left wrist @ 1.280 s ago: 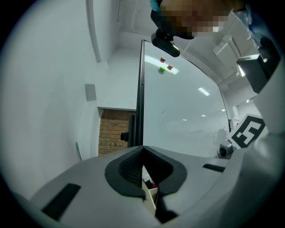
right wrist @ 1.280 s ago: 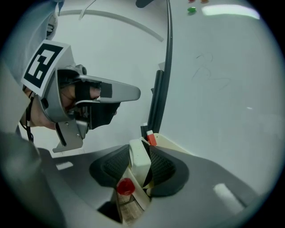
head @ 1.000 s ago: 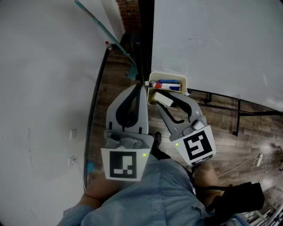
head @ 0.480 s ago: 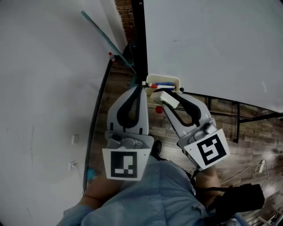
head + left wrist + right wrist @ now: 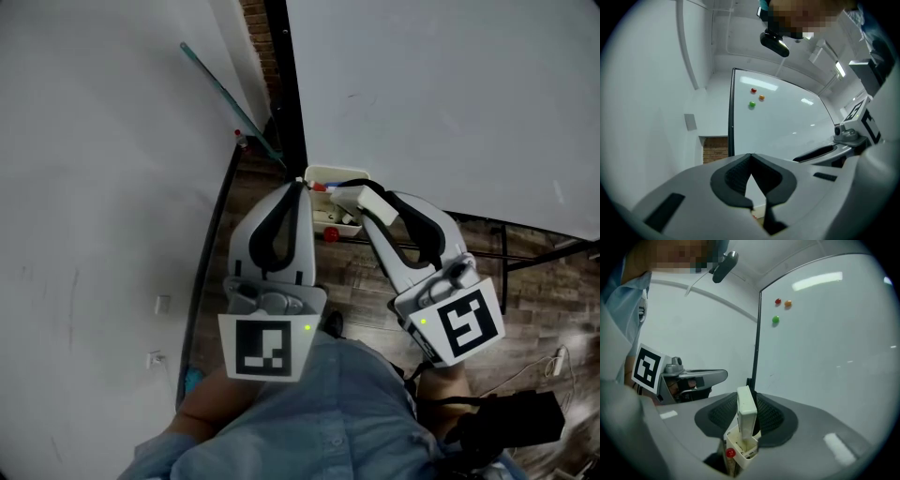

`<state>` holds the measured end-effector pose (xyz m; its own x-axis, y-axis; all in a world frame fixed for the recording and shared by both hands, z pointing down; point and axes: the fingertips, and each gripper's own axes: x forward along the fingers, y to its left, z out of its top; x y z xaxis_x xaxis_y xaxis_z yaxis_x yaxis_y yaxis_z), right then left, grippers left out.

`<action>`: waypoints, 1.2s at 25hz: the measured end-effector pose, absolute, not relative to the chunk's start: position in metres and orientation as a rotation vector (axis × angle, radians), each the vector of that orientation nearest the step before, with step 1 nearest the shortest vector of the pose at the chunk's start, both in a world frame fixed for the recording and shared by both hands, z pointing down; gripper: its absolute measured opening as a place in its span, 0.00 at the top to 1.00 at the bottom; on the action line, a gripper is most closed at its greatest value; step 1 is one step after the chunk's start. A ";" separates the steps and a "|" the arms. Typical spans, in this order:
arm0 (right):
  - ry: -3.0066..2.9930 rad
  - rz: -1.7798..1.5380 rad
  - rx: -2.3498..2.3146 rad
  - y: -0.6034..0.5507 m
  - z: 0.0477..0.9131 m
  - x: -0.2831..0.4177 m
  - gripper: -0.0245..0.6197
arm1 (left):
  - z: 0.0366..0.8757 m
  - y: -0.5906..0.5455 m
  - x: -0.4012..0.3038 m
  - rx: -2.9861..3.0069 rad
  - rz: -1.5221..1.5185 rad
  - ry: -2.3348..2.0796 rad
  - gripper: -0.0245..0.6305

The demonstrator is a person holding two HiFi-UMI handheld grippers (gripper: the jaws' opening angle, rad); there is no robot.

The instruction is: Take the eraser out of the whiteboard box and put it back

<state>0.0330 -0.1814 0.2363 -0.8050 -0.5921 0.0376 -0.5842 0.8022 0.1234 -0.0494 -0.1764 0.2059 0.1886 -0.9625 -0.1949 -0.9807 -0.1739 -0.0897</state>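
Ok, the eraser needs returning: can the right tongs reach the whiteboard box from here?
Probably yes: the box sits open-topped just below the right tongs gripping the eraser, nothing between.

In the head view, the right gripper (image 5: 359, 195) and the eraser (image 5: 373, 202) clamped in it cover most of the whiteboard box (image 5: 328, 174). Only the box's far rim and its 9 o'clock side show. What lies inside is too small to name, apart from a red dot (image 5: 330, 234). In the right gripper view the bottom edge cuts off the box's base. At 5 o'clock in the head view a black bag (image 5: 511, 422) runs off the frame.
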 end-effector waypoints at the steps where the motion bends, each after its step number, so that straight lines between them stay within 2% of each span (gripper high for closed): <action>1: -2.917 -0.174 0.953 -0.180 0.233 0.035 0.77 | 0.204 -0.175 -0.048 -2.259 0.143 1.877 0.96; 30: -2.942 -0.175 0.960 -0.174 0.226 0.035 0.77 | 0.205 -0.166 -0.049 -2.253 0.144 1.870 0.96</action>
